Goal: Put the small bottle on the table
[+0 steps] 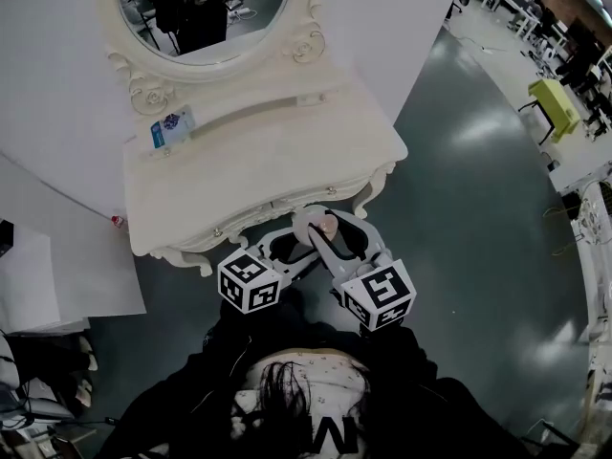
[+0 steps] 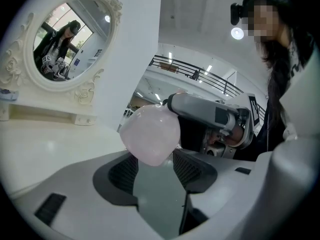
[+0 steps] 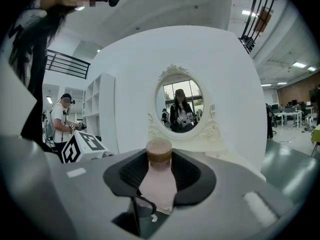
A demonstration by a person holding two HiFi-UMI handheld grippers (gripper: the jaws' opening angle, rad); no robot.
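The small bottle (image 1: 327, 228) is pale pink with a brown cork-like cap (image 3: 159, 151). My right gripper (image 1: 325, 233) is shut on it, both pads pressed on its body (image 3: 159, 184), neck pointing at the mirror. It hangs just off the front edge of the white dressing table (image 1: 258, 170). My left gripper (image 1: 304, 248) comes in from the left, its jaws apart. The bottle's rounded base (image 2: 150, 134) hangs at the left gripper's (image 2: 154, 166) fingertips; whether it touches them I cannot tell. Beyond the bottle, the left gripper view shows the right gripper's body (image 2: 210, 116).
An oval mirror (image 1: 206, 8) in a carved frame stands at the table's back, with a blue-and-white packet (image 1: 172, 125) on the ledge below it. A white cabinet (image 1: 57, 275) stands left. Grey-green floor (image 1: 478, 218) lies right, with desks and a yellow chair (image 1: 555, 103) beyond.
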